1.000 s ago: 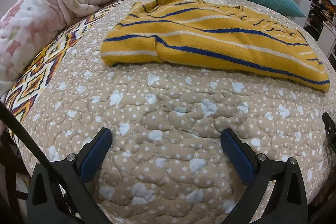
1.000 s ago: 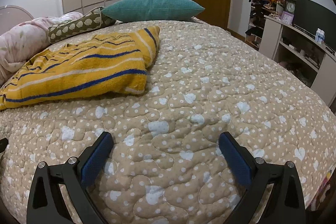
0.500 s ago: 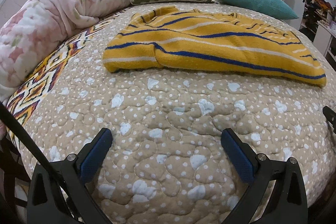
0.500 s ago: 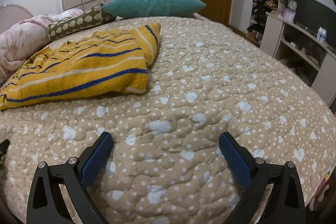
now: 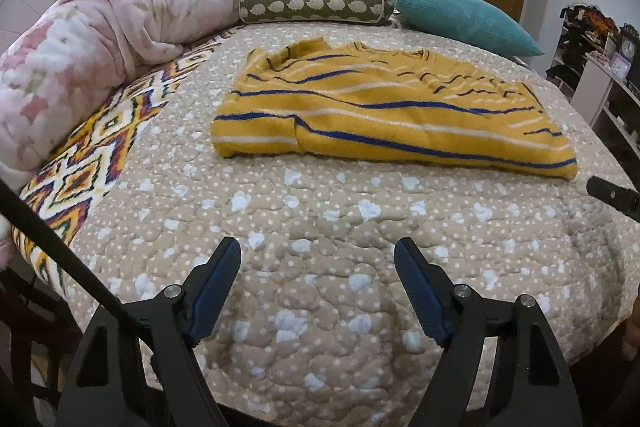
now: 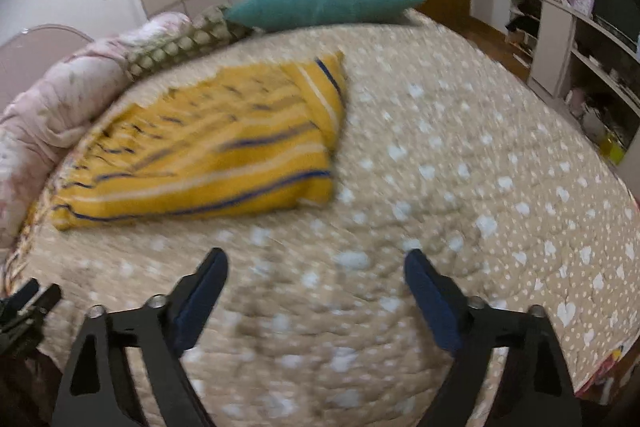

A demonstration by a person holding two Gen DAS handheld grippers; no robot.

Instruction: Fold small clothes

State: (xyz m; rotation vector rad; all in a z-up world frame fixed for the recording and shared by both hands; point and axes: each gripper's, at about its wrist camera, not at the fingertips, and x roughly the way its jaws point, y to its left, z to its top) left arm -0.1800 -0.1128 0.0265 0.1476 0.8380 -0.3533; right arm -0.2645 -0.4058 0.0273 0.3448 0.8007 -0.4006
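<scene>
Sweater (image 5: 384, 115) without legible label

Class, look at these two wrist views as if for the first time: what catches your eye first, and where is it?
The yellow sweater with blue stripes stands out at once, lying folded on the beige quilt with white hearts. Behind it a teal pillow lies at the head of the bed, and a pink floral blanket is bunched along the left side. Both the left gripper and the right gripper hang open and empty over the quilt.
</scene>
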